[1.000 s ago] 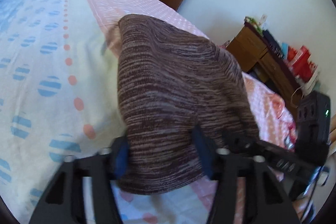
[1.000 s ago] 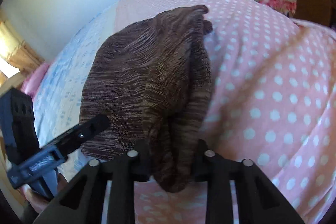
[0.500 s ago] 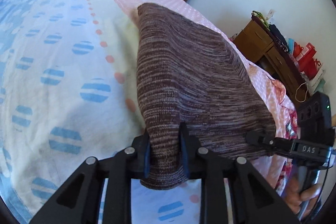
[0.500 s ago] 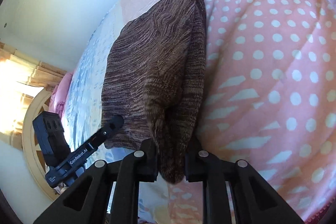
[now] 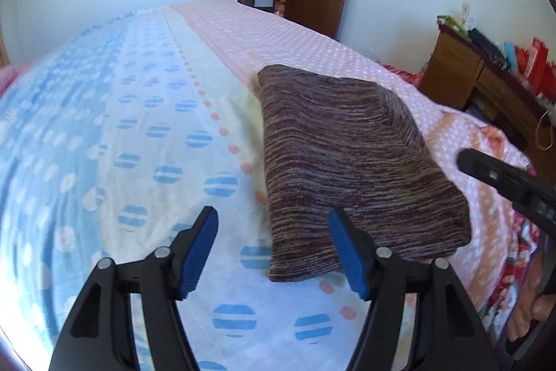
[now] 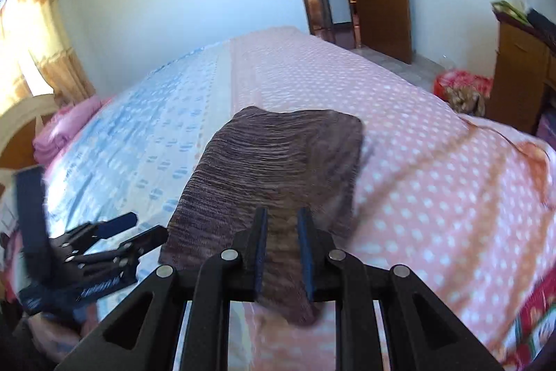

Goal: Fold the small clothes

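Folded brown-and-white striped knit garment (image 5: 351,159) lay on the bed with the dotted blue and pink sheet (image 5: 139,127), across the seam where the two colours meet, its long axis running away from both grippers. The left gripper (image 5: 274,249) stood just off the garment's near left corner, its jaws released and empty; they had just been opening, whereas half a second earlier they pinched that corner. The right gripper (image 6: 281,252) was the nearer one: its jaws were clenched on the garment's near right edge, as before. Next move, I judge, depended on the right side releasing.
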